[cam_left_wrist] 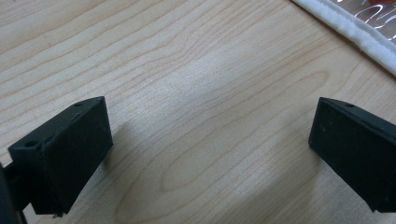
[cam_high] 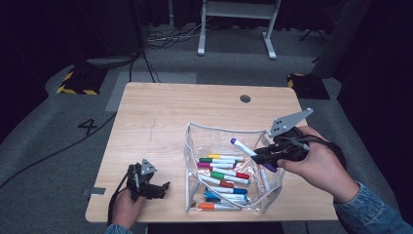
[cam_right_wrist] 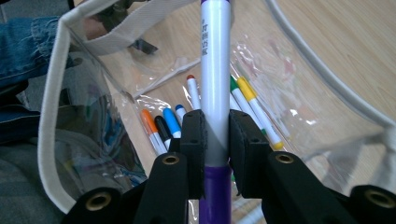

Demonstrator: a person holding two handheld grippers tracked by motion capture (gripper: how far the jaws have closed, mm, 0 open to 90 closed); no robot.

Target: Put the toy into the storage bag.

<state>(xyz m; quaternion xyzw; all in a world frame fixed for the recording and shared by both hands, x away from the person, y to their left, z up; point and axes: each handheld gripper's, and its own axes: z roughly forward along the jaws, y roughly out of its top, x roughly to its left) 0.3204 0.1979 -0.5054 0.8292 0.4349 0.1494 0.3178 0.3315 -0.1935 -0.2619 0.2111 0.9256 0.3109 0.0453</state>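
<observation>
Meanwhile the right gripper (cam_high: pixel 265 155) was clenched on a purple marker (cam_high: pixel 249 151), its pads pressing the white barrel just above the purple end, as the right gripper view made plain (cam_right_wrist: pixel 215 135). The marker hung tilted over the open mouth of the clear pouch (cam_high: pixel 195 139), which sat toward the desk's (cam_high: pixel 156 112) near right corner with other markers (cam_high: pixel 224 173) lying inside. The left gripper (cam_high: pixel 155 189) rested near the desk's near left corner, jaws spread wide over bare wood with nothing between them.
</observation>
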